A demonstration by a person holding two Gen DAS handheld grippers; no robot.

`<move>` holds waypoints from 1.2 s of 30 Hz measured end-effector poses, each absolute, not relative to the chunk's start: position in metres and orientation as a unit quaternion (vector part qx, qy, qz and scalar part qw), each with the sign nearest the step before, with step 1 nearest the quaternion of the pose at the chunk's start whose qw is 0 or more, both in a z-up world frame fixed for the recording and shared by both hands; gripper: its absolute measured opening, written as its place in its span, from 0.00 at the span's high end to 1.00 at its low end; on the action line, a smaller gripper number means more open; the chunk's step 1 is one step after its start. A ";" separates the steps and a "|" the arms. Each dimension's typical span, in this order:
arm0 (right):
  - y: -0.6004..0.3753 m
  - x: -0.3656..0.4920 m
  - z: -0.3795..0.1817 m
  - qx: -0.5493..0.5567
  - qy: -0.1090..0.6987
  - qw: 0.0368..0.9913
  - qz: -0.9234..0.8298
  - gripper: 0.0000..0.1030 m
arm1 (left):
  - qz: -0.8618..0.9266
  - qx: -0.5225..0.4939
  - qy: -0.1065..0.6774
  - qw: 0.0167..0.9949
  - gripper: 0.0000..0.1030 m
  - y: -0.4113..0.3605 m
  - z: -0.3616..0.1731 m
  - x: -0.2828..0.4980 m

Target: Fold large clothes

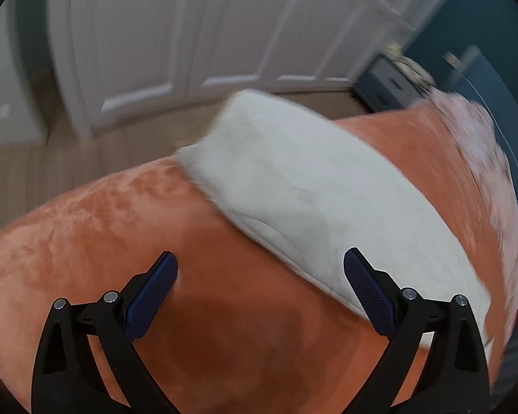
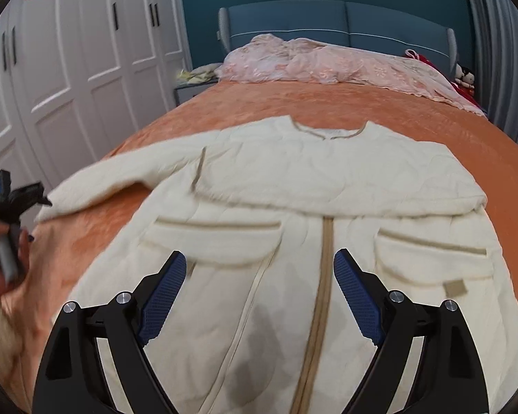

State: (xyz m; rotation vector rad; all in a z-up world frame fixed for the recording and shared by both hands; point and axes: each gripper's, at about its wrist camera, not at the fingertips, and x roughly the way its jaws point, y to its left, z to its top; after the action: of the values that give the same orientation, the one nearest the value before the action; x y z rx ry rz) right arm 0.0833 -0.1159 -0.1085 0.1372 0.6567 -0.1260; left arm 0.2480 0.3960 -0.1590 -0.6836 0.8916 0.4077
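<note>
A cream quilted jacket (image 2: 293, 207) lies front-up on a bed covered by an orange bedspread (image 2: 293, 103). Its collar points toward the blue headboard (image 2: 345, 20), and a tan zipper (image 2: 323, 276) runs down the middle. One sleeve is already folded across the chest; the other sleeve (image 1: 310, 200) stretches out flat toward the white wardrobe doors (image 2: 69, 69).

The right claw (image 2: 260, 296) hovers above the jacket's lower front, released, jaws spread wide and holding nothing. The left claw (image 1: 260, 293) is also released and empty, over the bedspread just beside the outstretched sleeve. That view is motion-blurred, so whether a finger touches the sleeve's edge is hard to say.

Risks, as a judgement: the quilted fabric is thick and springy, so a shallow pinch on the sleeve could slip free mid-fold. Grabbing the plush bedspread along with the sleeve would drag the jacket askew, and could undo the sleeve already folded.
</note>
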 end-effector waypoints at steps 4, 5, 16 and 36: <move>-0.110 0.082 -0.119 0.077 0.345 0.933 -0.061 0.17 | 0.194 -0.297 0.415 0.838 0.10 0.393 -0.155 0.260; -0.110 0.081 -0.120 0.081 0.346 0.933 -0.062 0.17 | 0.193 -0.294 0.415 0.839 0.18 0.388 -0.154 0.263; -0.126 0.089 -0.116 0.054 0.346 0.933 -0.078 0.17 | 0.011 -0.218 0.345 0.913 0.95 0.265 -0.032 0.265; -0.242 0.187 -0.157 0.185 0.388 0.899 -0.079 0.92 | -0.254 -0.126 0.405 0.869 0.91 -0.042 0.006 0.239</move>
State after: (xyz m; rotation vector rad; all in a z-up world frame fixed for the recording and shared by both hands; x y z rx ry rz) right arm 0.1870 -0.2417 -0.1571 0.3825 0.8032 -0.1638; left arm 0.2386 -0.0418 0.0062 -0.2643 0.8475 -0.5306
